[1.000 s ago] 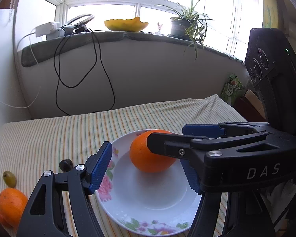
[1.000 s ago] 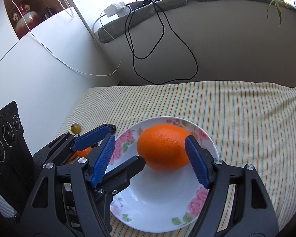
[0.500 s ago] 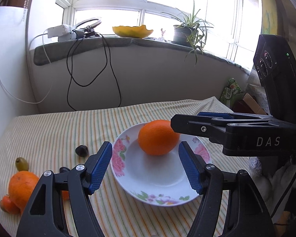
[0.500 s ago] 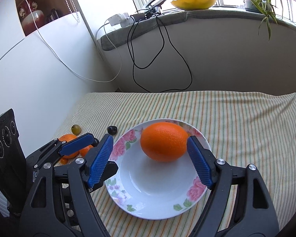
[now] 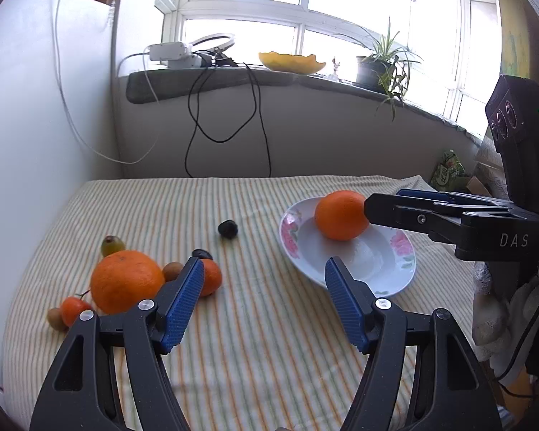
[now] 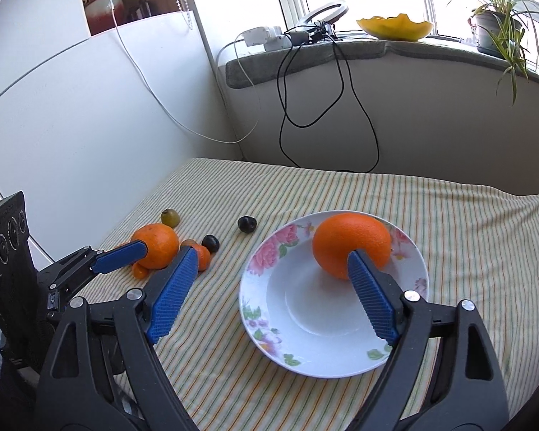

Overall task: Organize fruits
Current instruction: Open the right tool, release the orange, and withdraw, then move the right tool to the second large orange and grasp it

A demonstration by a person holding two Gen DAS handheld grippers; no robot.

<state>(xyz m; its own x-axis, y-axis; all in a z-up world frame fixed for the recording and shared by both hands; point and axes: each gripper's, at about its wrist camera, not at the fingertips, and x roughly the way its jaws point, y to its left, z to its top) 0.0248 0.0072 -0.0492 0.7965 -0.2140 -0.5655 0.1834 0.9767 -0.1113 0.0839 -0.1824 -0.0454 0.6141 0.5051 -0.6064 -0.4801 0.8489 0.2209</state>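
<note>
**One orange plated, the cluster still to gather**

Jaws spread wide on both grippers, pinching nothing. Left gripper [image 5: 262,298] hovering above the striped surface [image 5: 269,359] between the loose fruit and the plate; right gripper [image 6: 273,287] poised over the near rim of the floral plate [image 6: 269,309], its right pad in front of the plated orange [image 6: 352,248] but seemingly not gripping it.

Still loose on the cloth: a second large orange [image 5: 125,280], a small tangerine [image 5: 210,276] just beside it, another tiny orange fruit [image 5: 72,310] at the near left, a green grape [image 5: 111,246] behind, a brownish round fruit [image 5: 172,271] wedged between orange and tangerine, and two dark plums [image 5: 228,229], one standing apart toward the plate.

Likely next: the large loose orange, closest to the left jaws. Best taken square across its widest part, pads level, descending straight so the neighbours touching it are not nudged into rolling. Close gently but fully; smooth peel may slip on a shallow bite. Set down in the plate's open basin, clear of the orange resting against the far rim, releasing low to avoid a roll-off.
</note>
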